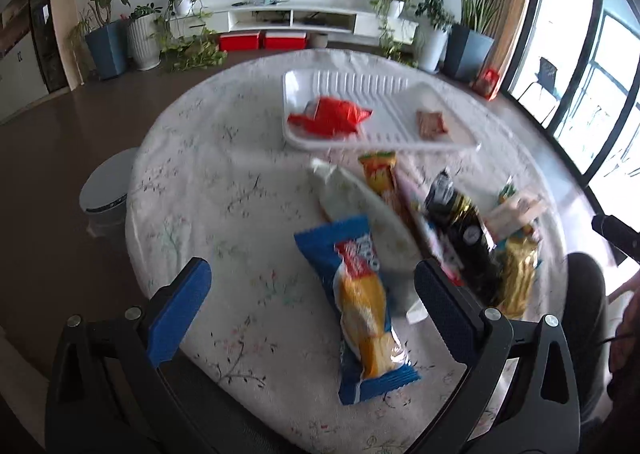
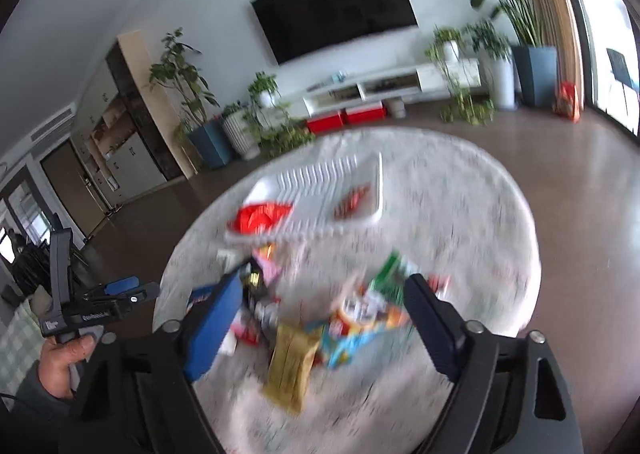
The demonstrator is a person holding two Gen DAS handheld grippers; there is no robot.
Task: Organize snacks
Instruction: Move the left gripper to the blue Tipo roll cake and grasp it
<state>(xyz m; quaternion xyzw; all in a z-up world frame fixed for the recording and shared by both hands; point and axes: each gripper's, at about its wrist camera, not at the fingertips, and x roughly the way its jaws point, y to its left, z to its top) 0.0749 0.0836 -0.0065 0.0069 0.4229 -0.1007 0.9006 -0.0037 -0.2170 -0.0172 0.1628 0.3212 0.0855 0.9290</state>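
Note:
A white ribbed tray sits at the far side of the round table; in it lie a red packet and a small brown packet. Nearer me are loose snacks: a blue-and-yellow pack, a white pack, an orange stick pack, a black pack and a gold pack. My left gripper hangs open above the blue-and-yellow pack, holding nothing. My right gripper is open over the blurred snack pile and gold pack, apart from them.
The table wears a white floral cloth. A grey round bin stands on the floor at its left. A person's leg is at the table's right edge. Potted plants and a TV stand line the far wall.

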